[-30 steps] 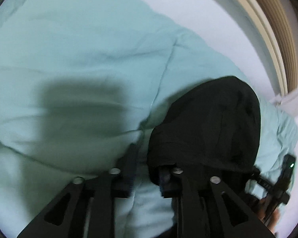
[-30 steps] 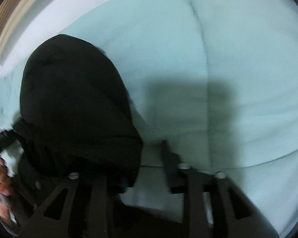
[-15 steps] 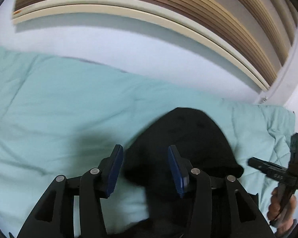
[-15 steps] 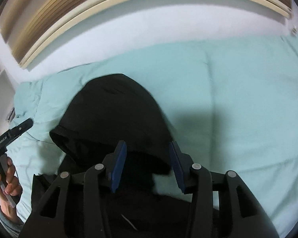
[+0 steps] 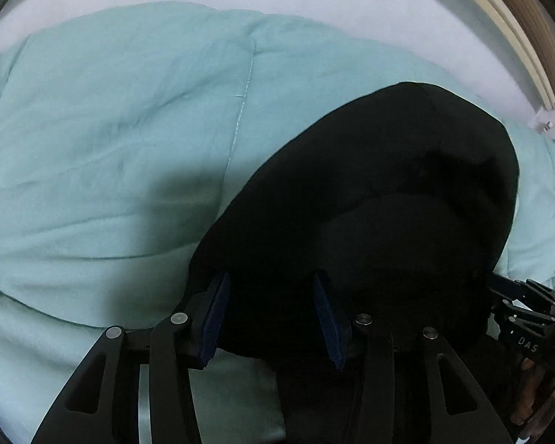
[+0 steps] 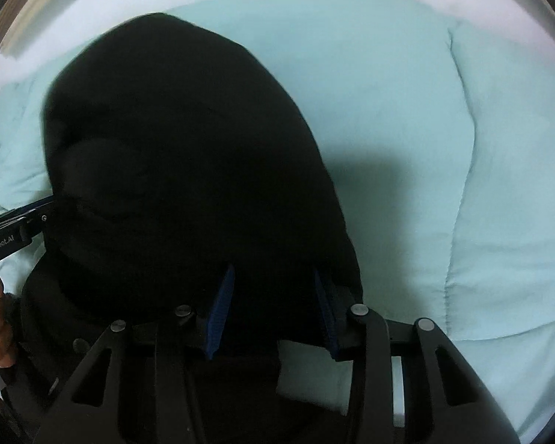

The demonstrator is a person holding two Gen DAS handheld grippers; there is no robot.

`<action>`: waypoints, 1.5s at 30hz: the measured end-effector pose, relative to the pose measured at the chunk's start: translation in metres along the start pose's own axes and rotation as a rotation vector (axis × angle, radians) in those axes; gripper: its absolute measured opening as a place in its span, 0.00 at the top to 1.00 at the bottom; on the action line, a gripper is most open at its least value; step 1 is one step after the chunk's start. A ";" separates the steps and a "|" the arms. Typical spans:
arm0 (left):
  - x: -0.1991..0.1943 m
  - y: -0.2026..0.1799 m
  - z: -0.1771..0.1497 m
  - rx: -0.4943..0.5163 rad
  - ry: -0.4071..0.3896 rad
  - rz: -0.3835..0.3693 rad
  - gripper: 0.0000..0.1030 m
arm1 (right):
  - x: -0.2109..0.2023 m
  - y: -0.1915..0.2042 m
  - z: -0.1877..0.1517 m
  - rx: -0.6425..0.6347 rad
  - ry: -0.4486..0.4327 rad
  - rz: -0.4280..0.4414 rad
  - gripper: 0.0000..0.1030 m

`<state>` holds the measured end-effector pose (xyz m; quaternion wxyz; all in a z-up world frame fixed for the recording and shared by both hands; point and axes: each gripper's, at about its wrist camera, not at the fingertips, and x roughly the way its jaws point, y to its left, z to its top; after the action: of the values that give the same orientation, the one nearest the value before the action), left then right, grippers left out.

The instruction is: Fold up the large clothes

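- Two grippers, both parted and closed on nothing, hang over one black hoodie [image 5: 370, 199] on the bed.
- Your left gripper [image 5: 272, 316] has its jaws wide; the hoodie's left edge runs between the blue pads [image 5: 214, 318], but they do not pinch it. Cloth lies under and ahead of the fingers, not in them.
- From this gripper the hoodie stretches forward and to the right, with its rounded hood end farthest away, toward the wall. That long axis runs away from you.
- Teal duvet [image 5: 111, 129] shows bare to the left of the hoodie; a seam runs down it just beside the cloth.
- Your right gripper [image 6: 273, 312] is just as wide and grips nothing. The hoodie's right edge slopes down to its right pad [image 6: 325, 318], and the bulk lies forward and to the left.
- More duvet [image 6: 444, 129] lies to the right of that edge.
- Neither gripper is clearly nearer: each sits at its own side of the near end, with the hoodie between them.
- The next move likely turns on that: the edges sit right at the pads, so closing where you are should catch cloth on both sides.
- The black fabric hides its own folds, so I can't tell how many layers you would take.
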<state>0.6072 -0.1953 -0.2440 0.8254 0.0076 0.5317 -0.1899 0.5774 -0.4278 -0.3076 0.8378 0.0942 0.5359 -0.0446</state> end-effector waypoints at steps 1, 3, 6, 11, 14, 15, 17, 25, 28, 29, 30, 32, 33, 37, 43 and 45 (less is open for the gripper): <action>0.000 -0.002 0.000 0.011 -0.002 0.012 0.54 | 0.002 -0.001 0.000 0.003 0.001 -0.004 0.60; 0.000 -0.005 -0.002 0.033 -0.004 0.024 0.54 | 0.002 -0.002 -0.001 0.002 0.002 -0.015 0.60; -0.010 -0.007 -0.003 0.051 -0.016 0.030 0.54 | -0.007 -0.008 -0.007 0.020 0.001 0.000 0.60; -0.060 -0.016 -0.010 0.071 -0.112 -0.061 0.54 | -0.046 -0.011 -0.015 0.043 -0.043 0.051 0.49; -0.074 -0.015 -0.013 0.029 -0.166 -0.075 0.53 | -0.070 -0.013 -0.020 0.050 -0.096 0.110 0.44; -0.073 -0.010 -0.014 0.014 -0.162 -0.053 0.53 | -0.069 -0.008 -0.020 0.036 -0.098 0.116 0.44; -0.054 0.002 -0.014 -0.014 -0.105 -0.004 0.53 | -0.053 0.002 -0.019 -0.005 -0.061 0.063 0.44; -0.025 0.030 -0.023 -0.086 0.011 0.010 0.45 | -0.021 -0.003 -0.026 -0.002 -0.006 0.052 0.45; -0.051 0.035 -0.030 -0.077 -0.058 -0.014 0.45 | -0.038 -0.002 -0.027 -0.015 -0.031 0.077 0.44; -0.062 0.036 -0.031 -0.082 -0.093 -0.033 0.45 | -0.047 -0.004 -0.027 -0.013 -0.049 0.097 0.44; -0.071 0.037 -0.031 -0.086 -0.121 -0.048 0.45 | -0.055 -0.010 -0.027 -0.009 -0.064 0.111 0.43; -0.091 0.040 -0.029 -0.091 -0.192 -0.073 0.45 | -0.069 -0.023 -0.024 0.006 -0.088 0.138 0.35; -0.098 0.042 -0.026 -0.090 -0.215 -0.072 0.45 | -0.071 -0.027 -0.023 0.014 -0.098 0.147 0.32; -0.108 0.034 -0.010 -0.023 -0.235 -0.081 0.45 | -0.073 -0.042 -0.014 0.058 -0.122 0.166 0.28; -0.073 0.043 0.031 0.017 -0.111 -0.265 0.45 | -0.048 -0.055 0.003 0.130 -0.090 0.261 0.28; -0.064 0.048 0.035 0.024 -0.080 -0.320 0.45 | -0.038 -0.053 0.009 0.130 -0.062 0.288 0.28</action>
<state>0.6298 -0.1386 -0.1819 0.8048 -0.0750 0.4906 -0.3256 0.5600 -0.4826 -0.2749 0.8439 0.2228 0.4866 0.0386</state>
